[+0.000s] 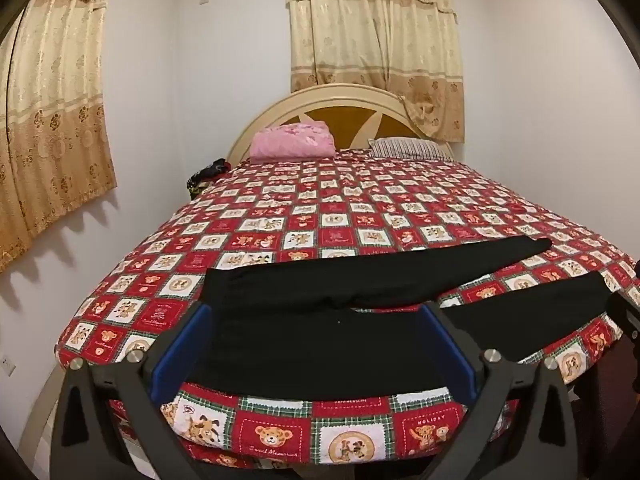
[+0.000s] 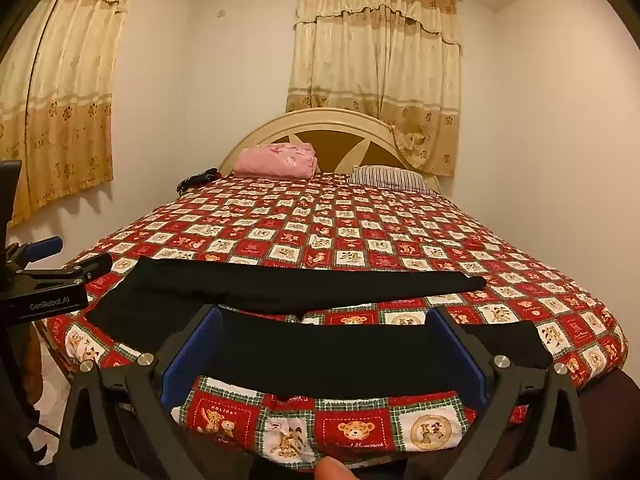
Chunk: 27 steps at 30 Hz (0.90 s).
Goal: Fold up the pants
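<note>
Black pants lie spread flat near the foot of the bed, waist to the left and both legs reaching right, the far leg angled away from the near leg. My left gripper is open, its blue-padded fingers framing the waist end above the bed's front edge. In the right wrist view the pants run across the frame. My right gripper hangs open over the near leg. The left gripper shows at that view's left edge. Nothing is held.
The bed carries a red patchwork bedspread with teddy-bear squares. A folded pink blanket and a striped pillow sit by the headboard. Dark items lie at the bed's left side. Curtains hang behind. A fingertip shows at the bottom.
</note>
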Each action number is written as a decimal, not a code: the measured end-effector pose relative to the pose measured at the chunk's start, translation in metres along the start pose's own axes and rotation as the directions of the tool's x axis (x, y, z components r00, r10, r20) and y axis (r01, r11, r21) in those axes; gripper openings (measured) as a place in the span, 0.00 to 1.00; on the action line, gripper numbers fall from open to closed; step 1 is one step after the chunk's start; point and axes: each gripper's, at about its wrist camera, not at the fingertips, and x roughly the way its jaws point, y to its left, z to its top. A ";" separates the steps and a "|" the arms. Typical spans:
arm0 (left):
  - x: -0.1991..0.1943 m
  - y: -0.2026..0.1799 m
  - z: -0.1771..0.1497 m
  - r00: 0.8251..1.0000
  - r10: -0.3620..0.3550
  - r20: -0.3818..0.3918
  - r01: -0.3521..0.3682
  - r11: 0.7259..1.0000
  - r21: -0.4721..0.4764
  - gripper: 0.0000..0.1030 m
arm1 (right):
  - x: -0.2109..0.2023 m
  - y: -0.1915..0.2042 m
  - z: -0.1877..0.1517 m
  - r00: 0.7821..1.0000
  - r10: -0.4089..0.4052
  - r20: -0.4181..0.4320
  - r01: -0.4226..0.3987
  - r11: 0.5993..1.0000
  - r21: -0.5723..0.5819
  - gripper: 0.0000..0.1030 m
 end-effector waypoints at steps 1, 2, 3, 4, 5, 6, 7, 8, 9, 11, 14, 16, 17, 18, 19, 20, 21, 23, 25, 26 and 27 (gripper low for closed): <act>-0.001 0.001 0.000 1.000 -0.001 0.004 0.001 1.000 0.004 1.00 | 0.000 0.000 0.000 1.000 -0.002 0.004 0.002 1.000 -0.006 0.99; -0.001 0.001 0.000 1.000 0.000 0.006 0.000 1.000 0.006 1.00 | 0.001 0.001 -0.001 1.000 -0.002 0.002 0.002 1.000 -0.007 0.99; 0.003 0.000 -0.006 1.000 0.000 -0.006 0.000 1.000 0.007 1.00 | 0.001 0.001 -0.001 1.000 -0.003 0.001 0.003 1.000 -0.008 0.99; 0.003 0.001 -0.008 1.000 -0.001 -0.004 0.001 1.000 0.005 1.00 | 0.002 0.002 -0.002 1.000 -0.003 0.000 0.003 1.000 -0.010 0.99; 0.004 -0.004 -0.007 1.000 0.012 -0.015 -0.011 1.000 0.024 1.00 | 0.002 0.002 -0.002 1.000 -0.003 -0.001 0.003 1.000 -0.011 0.99; 0.005 -0.004 -0.008 1.000 0.015 -0.014 -0.014 1.000 0.022 1.00 | 0.002 0.003 -0.002 1.000 -0.002 -0.003 0.002 1.000 -0.013 0.99; 0.007 -0.004 -0.008 1.000 0.011 -0.014 -0.011 1.000 0.022 1.00 | 0.002 0.003 -0.003 1.000 -0.001 -0.004 0.001 1.000 -0.014 0.99; 0.007 -0.004 -0.008 1.000 0.010 -0.013 -0.010 1.000 0.021 1.00 | 0.002 0.003 -0.003 1.000 -0.001 -0.005 0.001 1.000 -0.014 0.99; 0.008 -0.003 -0.006 1.000 0.011 -0.017 -0.010 1.000 0.019 1.00 | 0.002 0.004 -0.003 1.000 0.000 -0.005 0.000 1.000 -0.015 0.99; 0.007 -0.002 -0.005 1.000 0.009 -0.017 -0.009 1.000 0.017 1.00 | 0.008 0.006 -0.009 1.000 -0.005 -0.007 0.005 1.000 -0.015 0.99; 0.006 -0.003 -0.007 1.000 0.009 -0.013 -0.009 1.000 0.015 1.00 | 0.007 0.008 -0.009 1.000 -0.007 -0.009 0.007 1.000 -0.016 0.99; 0.006 -0.003 -0.004 1.000 0.007 -0.017 -0.007 1.000 0.015 1.00 | 0.009 0.005 -0.011 1.000 -0.003 -0.014 0.003 1.000 -0.013 0.99; 0.006 -0.003 -0.004 1.000 0.007 -0.016 -0.007 1.000 0.015 1.00 | 0.009 0.005 -0.011 1.000 -0.002 -0.013 0.002 1.000 -0.014 0.99; 0.006 -0.003 -0.004 1.000 0.008 -0.015 -0.008 1.000 0.015 1.00 | 0.009 0.006 -0.011 1.000 -0.002 -0.014 0.002 1.000 -0.015 0.99; 0.005 -0.002 -0.004 1.000 0.009 -0.016 -0.008 1.000 0.011 1.00 | 0.009 0.006 -0.010 1.000 -0.003 -0.015 0.003 1.000 -0.015 0.99; 0.005 -0.003 -0.004 1.000 0.008 -0.015 -0.007 1.000 0.011 1.00 | 0.009 0.007 -0.010 1.000 -0.003 -0.015 0.003 1.000 -0.016 0.99; 0.005 -0.002 -0.004 1.000 0.007 -0.015 -0.007 1.000 0.011 1.00 | 0.009 0.006 -0.009 1.000 -0.002 -0.015 0.002 1.000 -0.015 0.99; 0.005 -0.003 -0.004 1.000 0.011 -0.015 -0.011 1.000 0.011 1.00 | 0.009 0.007 -0.009 1.000 -0.003 -0.016 0.003 1.000 -0.015 0.99; 0.007 -0.001 -0.006 1.000 0.011 -0.016 -0.011 1.000 0.011 1.00 | 0.009 0.007 -0.010 1.000 -0.003 -0.016 0.003 1.000 -0.015 0.99; 0.007 -0.001 -0.007 1.000 0.011 -0.017 -0.011 1.000 0.010 1.00 | 0.009 0.007 -0.010 1.000 -0.003 -0.017 0.003 1.000 -0.015 0.99; 0.007 -0.001 -0.007 1.000 0.009 -0.016 -0.009 1.000 0.010 1.00 | 0.009 0.008 -0.010 1.000 -0.004 -0.018 0.003 1.000 -0.016 0.99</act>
